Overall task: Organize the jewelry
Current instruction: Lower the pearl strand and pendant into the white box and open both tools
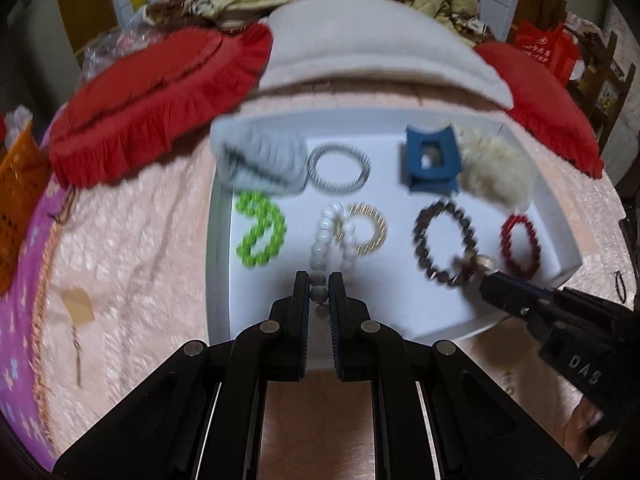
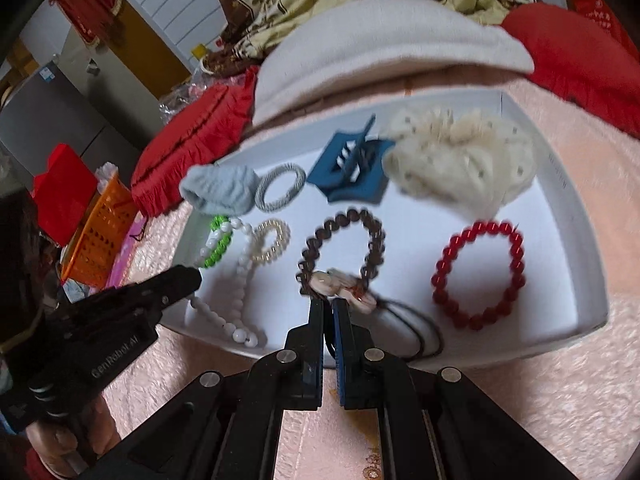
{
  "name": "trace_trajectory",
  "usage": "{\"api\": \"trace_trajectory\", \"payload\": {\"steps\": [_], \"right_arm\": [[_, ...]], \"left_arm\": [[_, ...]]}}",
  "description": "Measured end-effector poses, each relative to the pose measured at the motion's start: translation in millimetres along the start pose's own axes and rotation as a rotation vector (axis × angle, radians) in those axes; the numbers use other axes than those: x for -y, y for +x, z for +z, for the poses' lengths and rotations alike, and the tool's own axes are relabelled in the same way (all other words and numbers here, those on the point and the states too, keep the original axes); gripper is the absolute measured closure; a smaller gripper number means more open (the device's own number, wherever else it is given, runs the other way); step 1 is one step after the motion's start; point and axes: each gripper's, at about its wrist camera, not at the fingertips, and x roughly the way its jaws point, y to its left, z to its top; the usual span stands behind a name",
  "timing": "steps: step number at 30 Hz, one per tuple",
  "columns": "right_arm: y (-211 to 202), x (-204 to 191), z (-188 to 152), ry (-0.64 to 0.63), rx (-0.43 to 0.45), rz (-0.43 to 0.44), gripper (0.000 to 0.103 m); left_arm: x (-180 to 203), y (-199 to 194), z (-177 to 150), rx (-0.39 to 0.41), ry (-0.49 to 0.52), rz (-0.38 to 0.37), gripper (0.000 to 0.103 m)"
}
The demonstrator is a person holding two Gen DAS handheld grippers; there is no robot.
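Note:
A white tray [image 1: 218, 240] [image 2: 576, 216] on a pink bedspread holds jewelry and hair pieces. My left gripper [image 1: 319, 286] [image 2: 192, 280] is shut on the white bead bracelet [image 1: 326, 240] [image 2: 240, 272] at the tray's near edge. My right gripper [image 2: 329, 304] [image 1: 490, 280] is shut on a black cord [image 2: 416, 320] with a pale charm [image 2: 332, 284], lying over the brown bead bracelet [image 2: 344, 248] [image 1: 444, 240]. A red bead bracelet [image 2: 478, 272] [image 1: 520, 244] lies to the right. A green bead bracelet [image 1: 260, 228] [image 2: 218, 246] lies left.
In the tray's far row are a grey scrunchie [image 1: 260, 160], a grey coil hair tie [image 1: 340, 168], a blue claw clip [image 1: 430, 160] and a cream fluffy scrunchie [image 2: 460, 160]. A gold coil tie [image 1: 368, 228] sits mid-tray. Red pillows [image 1: 152, 108] and an orange basket [image 2: 100, 232] lie beyond.

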Motion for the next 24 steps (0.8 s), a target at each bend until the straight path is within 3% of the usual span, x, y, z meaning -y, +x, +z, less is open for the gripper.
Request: {"api": "trace_trajectory", "payload": {"steps": [5, 9, 18, 24], "right_arm": [[-3.7, 0.7, -5.6, 0.006, -0.001, 0.006, 0.099], [-7.1, -0.7, -13.4, -0.003, -0.013, 0.009, 0.099], [-11.0, -26.4, -28.9, -0.164, 0.004, -0.116, 0.099], [-7.5, -25.9, -22.7, -0.160, 0.017, -0.118, 0.099]], "left_arm": [[-9.2, 12.1, -15.7, -0.047, -0.049, -0.018, 0.095], [-11.8, 5.8, -24.8, -0.040, -0.064, -0.041, 0.095], [-10.8, -6.0, -35.5, -0.019, -0.053, -0.025, 0.095], [-14.6, -11.1, -34.8, -0.017, -0.083, -0.024, 0.094]]}}
